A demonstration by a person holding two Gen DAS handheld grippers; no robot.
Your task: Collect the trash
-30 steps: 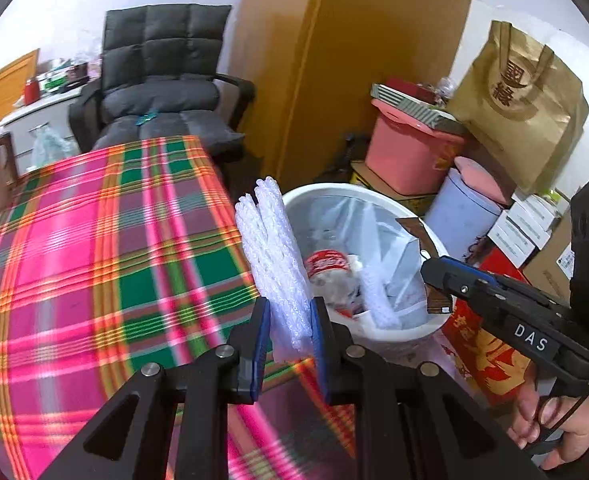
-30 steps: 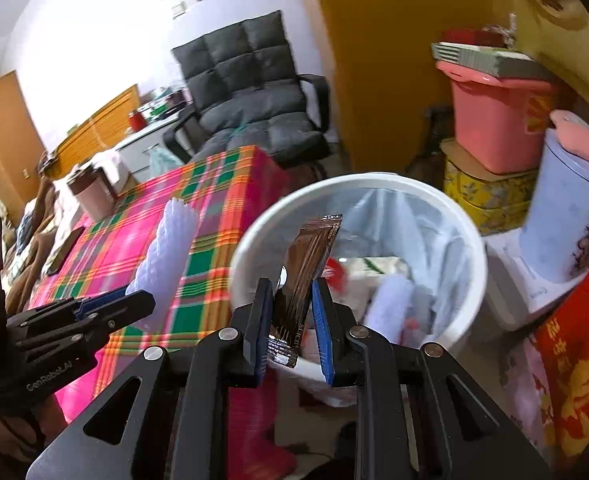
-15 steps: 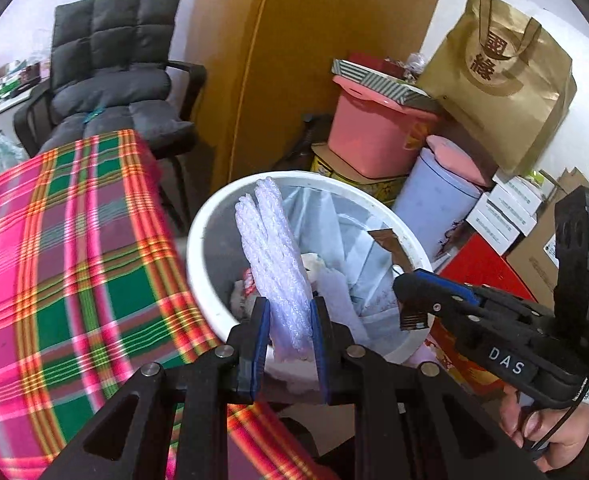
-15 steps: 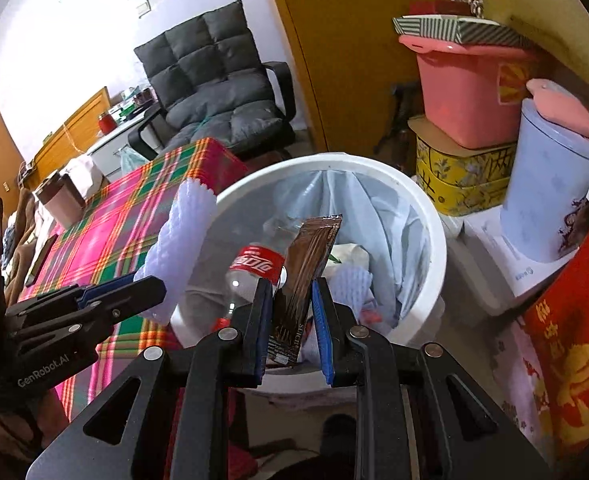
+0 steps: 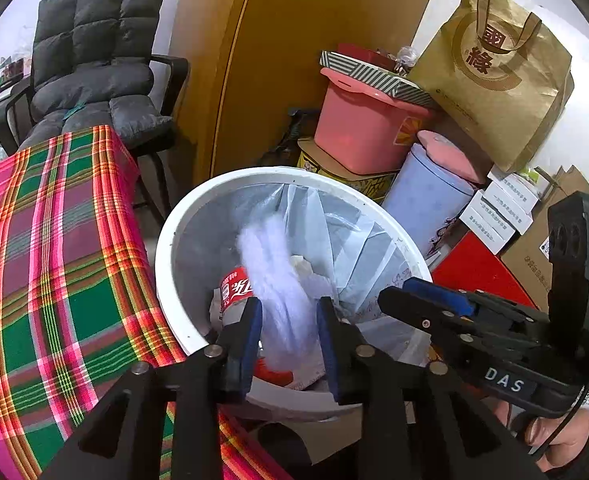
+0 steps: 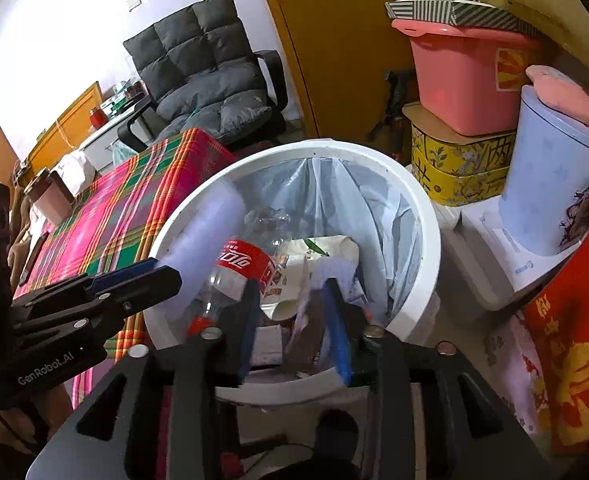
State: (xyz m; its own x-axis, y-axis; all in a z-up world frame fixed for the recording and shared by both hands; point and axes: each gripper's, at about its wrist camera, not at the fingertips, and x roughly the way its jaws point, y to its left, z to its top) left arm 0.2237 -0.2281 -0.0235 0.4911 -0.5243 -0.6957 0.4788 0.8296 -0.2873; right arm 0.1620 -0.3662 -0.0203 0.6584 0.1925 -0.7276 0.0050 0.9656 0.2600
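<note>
the white foam netting (image 5: 272, 280), blurred, sits between the left gripper (image 5: 288, 334)'s opening fingers over the white bin (image 5: 198, 200); the brown wrapper (image 6: 308, 334) hangs between the right gripper (image 6: 294, 330)'s opening fingers, inside the bin's rim beside the plaid-covered surface (image 5: 46, 260).

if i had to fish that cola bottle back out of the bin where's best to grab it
Take the cola bottle around its labelled middle, coming from above. It lies slanted on top of the trash in the white bin, red cap towards the near rim, so the round body is exposed; the bin wall blocks any sideways approach.
</note>
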